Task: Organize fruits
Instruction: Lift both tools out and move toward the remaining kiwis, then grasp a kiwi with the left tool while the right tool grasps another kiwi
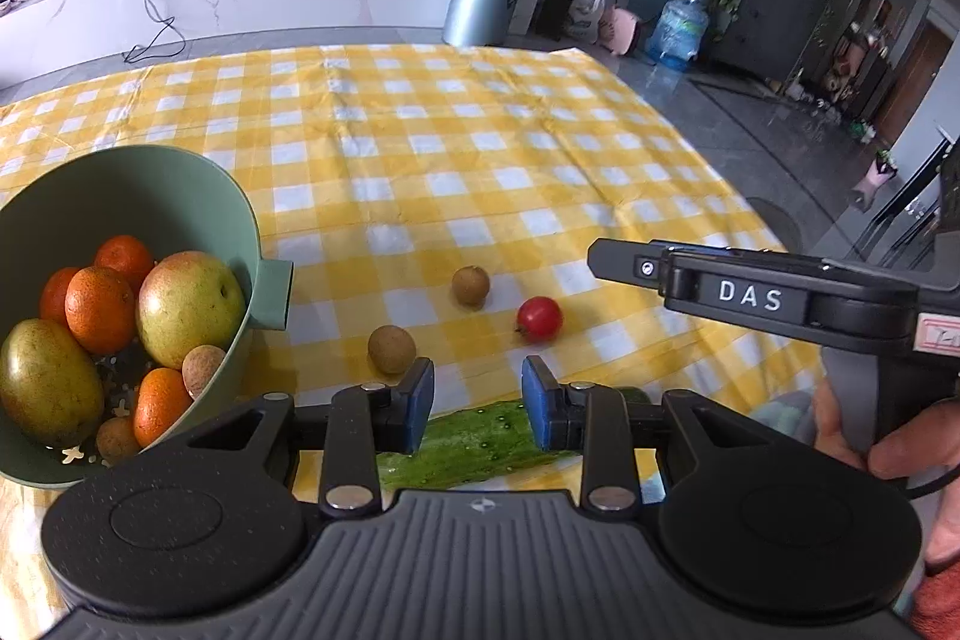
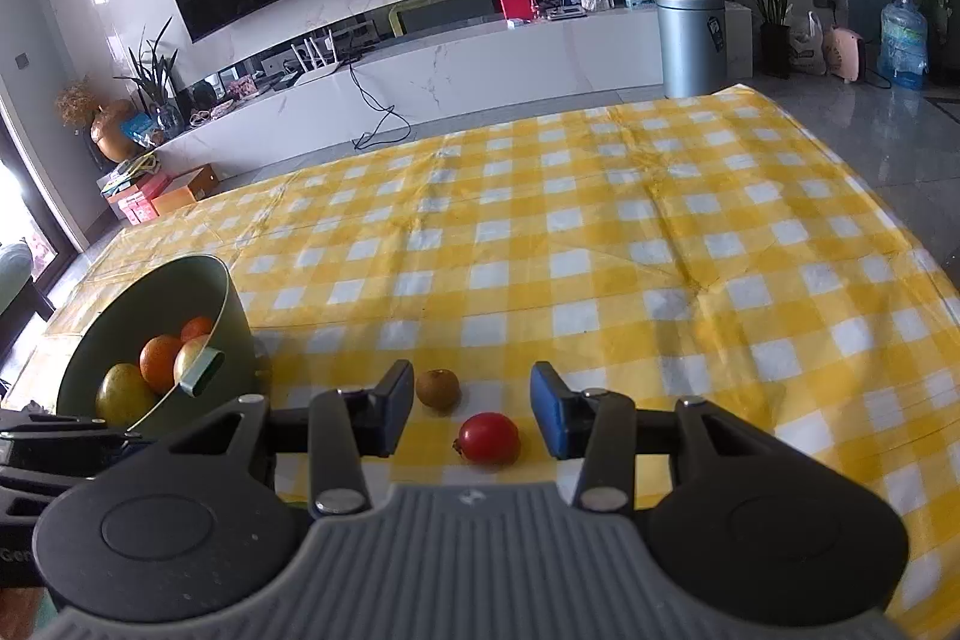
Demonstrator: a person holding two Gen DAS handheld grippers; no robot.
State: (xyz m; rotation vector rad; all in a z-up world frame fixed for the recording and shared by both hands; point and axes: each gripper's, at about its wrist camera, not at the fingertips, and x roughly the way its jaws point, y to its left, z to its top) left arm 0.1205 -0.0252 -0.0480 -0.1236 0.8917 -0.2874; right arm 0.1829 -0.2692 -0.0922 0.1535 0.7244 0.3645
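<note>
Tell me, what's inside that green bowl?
The green bowl holds oranges, two greenish mangoes, and small brown longans. Anything underneath the pile is covered.

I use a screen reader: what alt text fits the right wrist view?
The open right claw hovers just short of a red tomato and a brown longan on a yellow checked tablecloth. At left, a green bowl holds oranges and mangoes.

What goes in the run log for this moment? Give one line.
left tongs: open over cucumber | right tongs: open near red fruit | green bowl: part filled
</note>
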